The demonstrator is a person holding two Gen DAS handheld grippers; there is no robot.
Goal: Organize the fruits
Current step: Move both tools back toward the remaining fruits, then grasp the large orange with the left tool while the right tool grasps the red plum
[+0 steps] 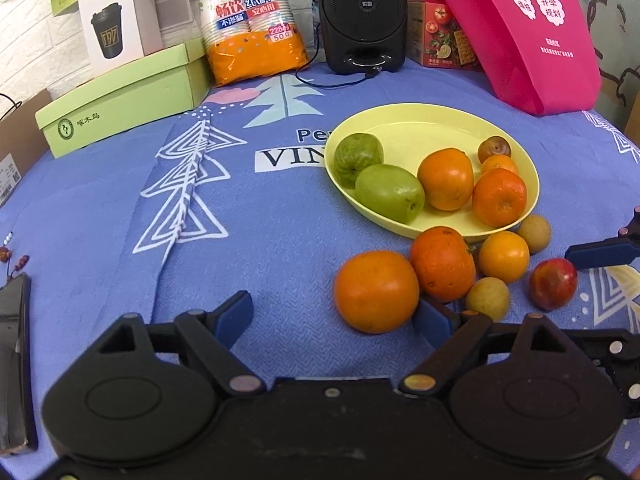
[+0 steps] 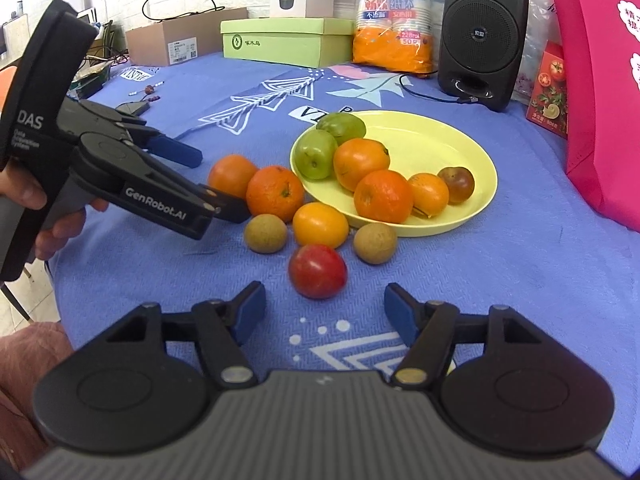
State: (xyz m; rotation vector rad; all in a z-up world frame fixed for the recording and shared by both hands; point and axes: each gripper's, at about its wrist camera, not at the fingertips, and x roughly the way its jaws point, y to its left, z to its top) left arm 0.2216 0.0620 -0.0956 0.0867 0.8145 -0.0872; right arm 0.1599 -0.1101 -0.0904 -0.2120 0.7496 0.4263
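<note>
Yellow plate (image 2: 460,152), shallow smooth plastic, holds 6 fruits: 2 green ones (image 2: 316,154) at the rim, 2 bigger oranges (image 2: 383,196), 1 small orange, 1 dark brownish-red fruit (image 2: 457,184). Six more sit loose on the blue woven tablecloth (image 1: 260,240) just beside the plate: big orange (image 1: 376,291) w/ another touching it, small yellow-orange one, 2 dull tan round ones, glossy red fruit (image 2: 318,271). L gripper (image 1: 332,314) jaws spread wide, big orange partly between them, right finger at its side; R gripper (image 2: 324,312) also wide, gripping nothing, red fruit just ahead; speaker (image 2: 482,32), boxes, cup pack, pink bag along back edge.
</note>
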